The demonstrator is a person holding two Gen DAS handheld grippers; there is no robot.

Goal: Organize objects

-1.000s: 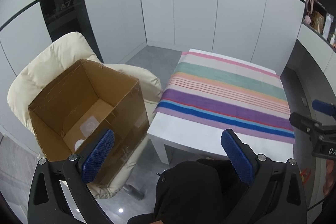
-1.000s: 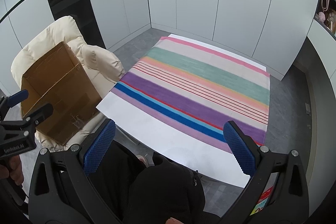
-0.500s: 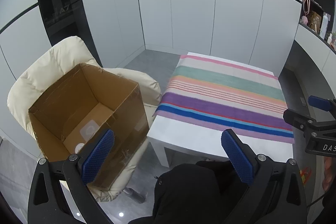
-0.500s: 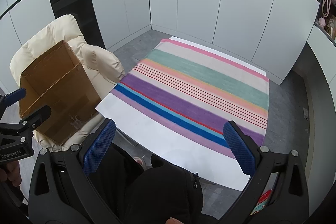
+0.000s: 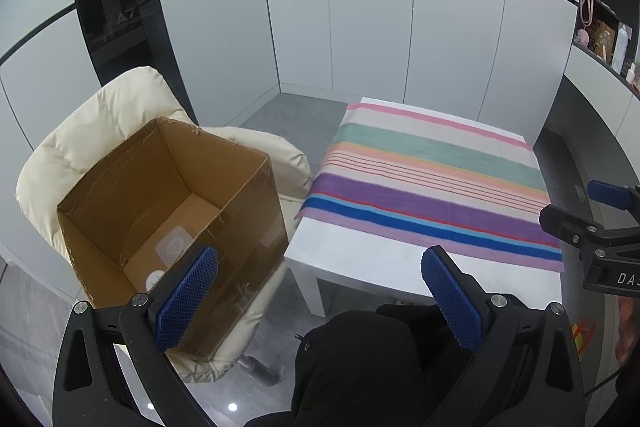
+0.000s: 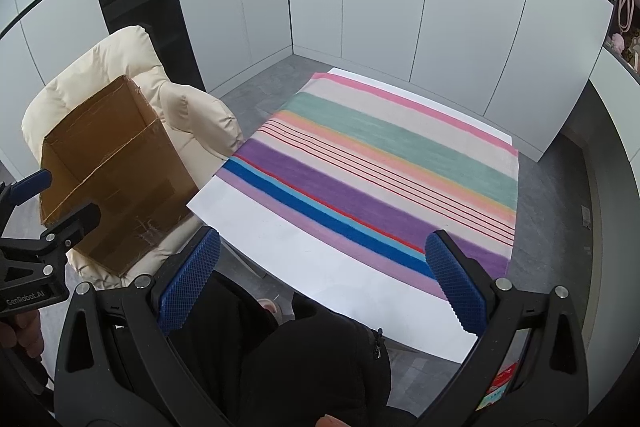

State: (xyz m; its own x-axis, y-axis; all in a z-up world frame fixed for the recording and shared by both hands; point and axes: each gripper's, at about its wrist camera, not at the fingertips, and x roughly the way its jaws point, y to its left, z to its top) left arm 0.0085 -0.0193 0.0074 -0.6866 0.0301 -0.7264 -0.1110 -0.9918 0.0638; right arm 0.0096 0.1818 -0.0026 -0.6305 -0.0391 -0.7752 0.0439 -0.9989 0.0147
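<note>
An open cardboard box (image 5: 168, 211) stands on a cream padded chair (image 5: 100, 123); only flat labels show on its floor. It also shows in the right wrist view (image 6: 116, 171). A white table (image 5: 360, 255) carries a striped cloth (image 5: 432, 179), also in the right wrist view (image 6: 380, 171). My left gripper (image 5: 320, 291) is open and empty, held high between box and table. My right gripper (image 6: 320, 279) is open and empty above the table's near edge. Each gripper shows in the other's view, the right one (image 5: 600, 231) and the left one (image 6: 36, 227).
White wall panels and a dark glass panel (image 5: 116, 7) stand behind. A shelf with small items (image 5: 600, 31) is at the far right. The person's dark clothing (image 5: 360, 367) fills the bottom. Grey floor (image 5: 288, 115) lies between chair and table.
Both views have tilted slightly upward, so the box, chair and table sit a little lower in frame. Both grippers stay open and empty.
</note>
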